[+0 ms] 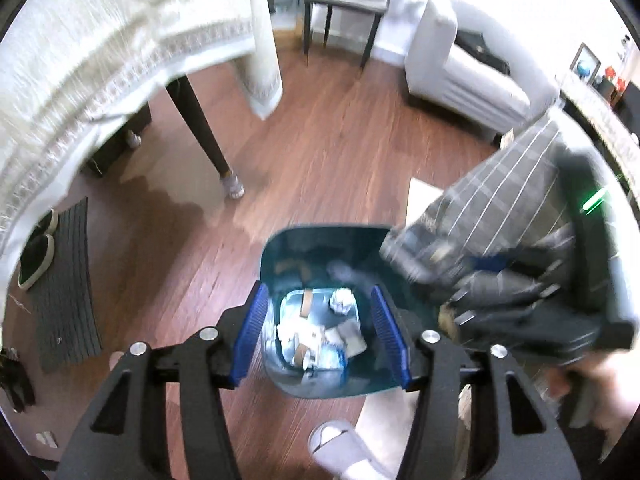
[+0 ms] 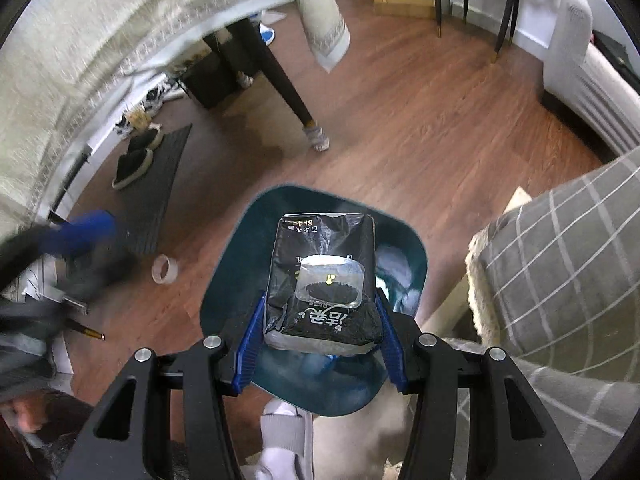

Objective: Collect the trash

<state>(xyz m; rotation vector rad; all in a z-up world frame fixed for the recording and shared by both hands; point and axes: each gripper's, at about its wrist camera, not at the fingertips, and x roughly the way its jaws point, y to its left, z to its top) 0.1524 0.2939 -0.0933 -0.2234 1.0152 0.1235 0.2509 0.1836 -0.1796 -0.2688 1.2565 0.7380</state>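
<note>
A teal trash bin (image 1: 320,232) stands on the wooden floor and holds crumpled paper (image 1: 341,300) and several wrappers. My left gripper (image 1: 319,292) hangs over it, open, with nothing between its blue pads. My right gripper (image 2: 320,304) is shut on a black tissue pack (image 2: 324,264) with a clear window, held above the same bin (image 2: 224,280). From the left wrist view the right gripper is a dark blur at the bin's right rim. The left gripper (image 2: 84,232) shows as a blue blur at the left of the right wrist view.
A tape roll (image 2: 165,269) and a pen-like stick (image 2: 86,330) lie on the floor left of the bin. A cloth-covered table (image 1: 100,40) with a dark leg (image 1: 200,128) stands behind. Dark slippers (image 2: 134,164) lie on a mat. A grey checked cushion (image 2: 560,264) is at right. A person's slippered foot (image 1: 332,436) is beside the bin.
</note>
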